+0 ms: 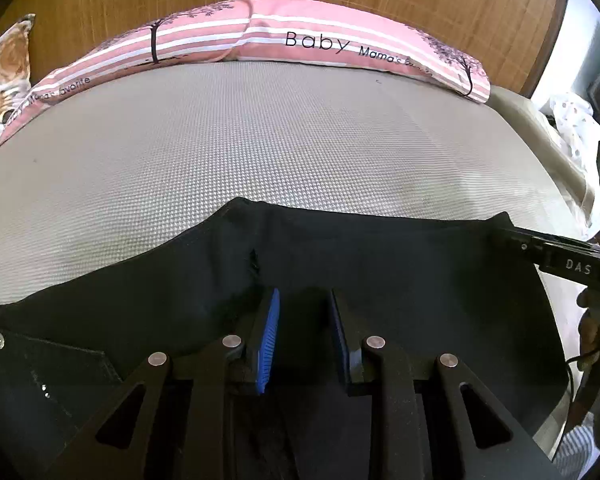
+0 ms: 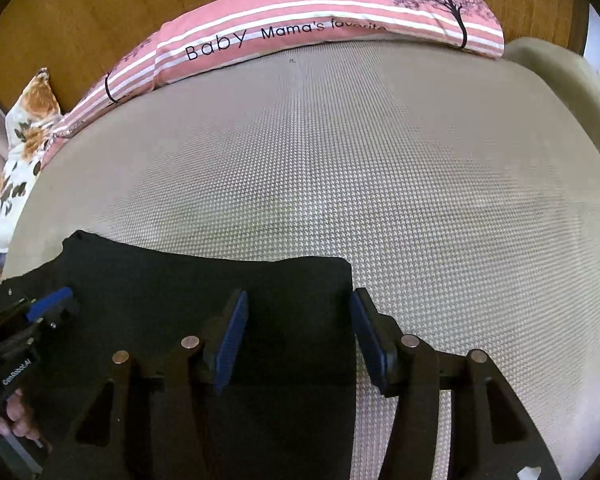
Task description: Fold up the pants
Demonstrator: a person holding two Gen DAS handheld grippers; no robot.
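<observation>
Nearest to me in the left wrist view, my left gripper (image 1: 304,336) hangs over the black denim pants (image 1: 400,264), its blue-padded jaws a little apart with nothing pinched between them; only dark cloth lies beneath. In the right wrist view my right gripper (image 2: 300,340) stands spread wider and straddles the right-hand edge of the pants (image 2: 204,276): one pad sits over the cloth, the other over the bare grey waffle-textured bed cover (image 2: 420,200). It grips nothing either.

The pants lie flat at the near side of the bed, long axis running left to right across both views. The pocket and rivet end trails off to my left, and a squared edge ends under the right gripper. So the right hand is the nearer one to that edge, and I judge the next fold would carry it leftward along the axis.

Beyond the cloth the bed cover runs clear up to the pink striped pillow (image 2: 320,20) against the wooden headboard (image 2: 80,12).
</observation>
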